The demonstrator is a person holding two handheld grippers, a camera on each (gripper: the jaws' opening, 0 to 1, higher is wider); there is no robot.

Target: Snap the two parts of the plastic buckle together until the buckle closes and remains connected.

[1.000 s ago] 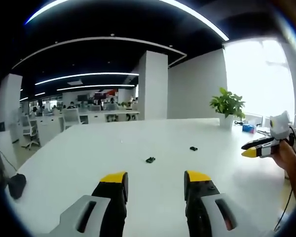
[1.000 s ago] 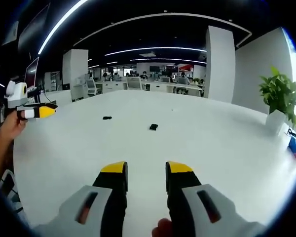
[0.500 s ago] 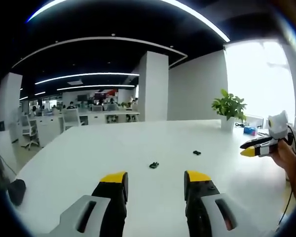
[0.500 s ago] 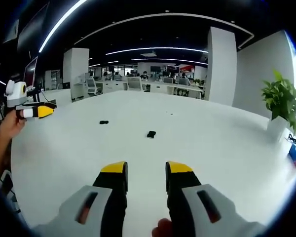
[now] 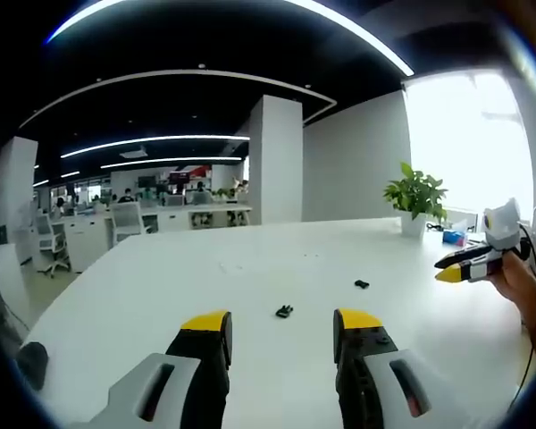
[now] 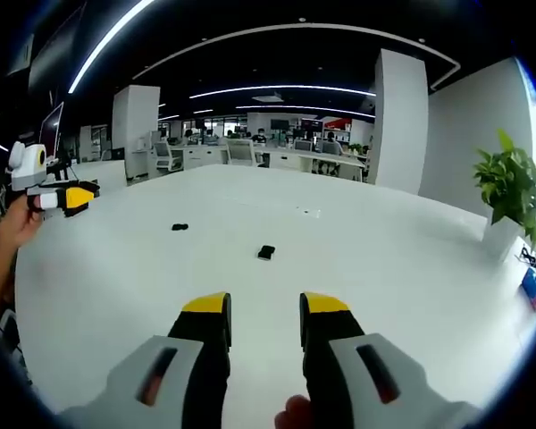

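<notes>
Two small black buckle parts lie apart on the white table (image 5: 161, 304). In the left gripper view one buckle part (image 5: 284, 311) lies just ahead of my left gripper (image 5: 281, 323), whose jaws stand open with nothing between them. The other buckle part (image 5: 362, 284) lies farther right, toward my right gripper (image 5: 464, 265), which a hand holds above the table's right edge. In the right gripper view my right gripper (image 6: 264, 308) is open and empty, with a buckle part (image 6: 266, 252) ahead of it. The second part (image 6: 180, 227) lies farther left, and the left gripper (image 6: 61, 197) is at the left edge.
A potted plant (image 5: 414, 192) (image 6: 509, 179) stands at the table's far corner, with a blue item (image 5: 451, 234) beside it. A dark object (image 5: 31, 362) sits off the table's left side. Office desks, chairs and a white pillar (image 5: 275, 156) lie beyond the table.
Both cameras have moved closer to the table, so the buckle parts now sit lower and nearer in each view. The parts lie where they were, and both grippers stay open.
</notes>
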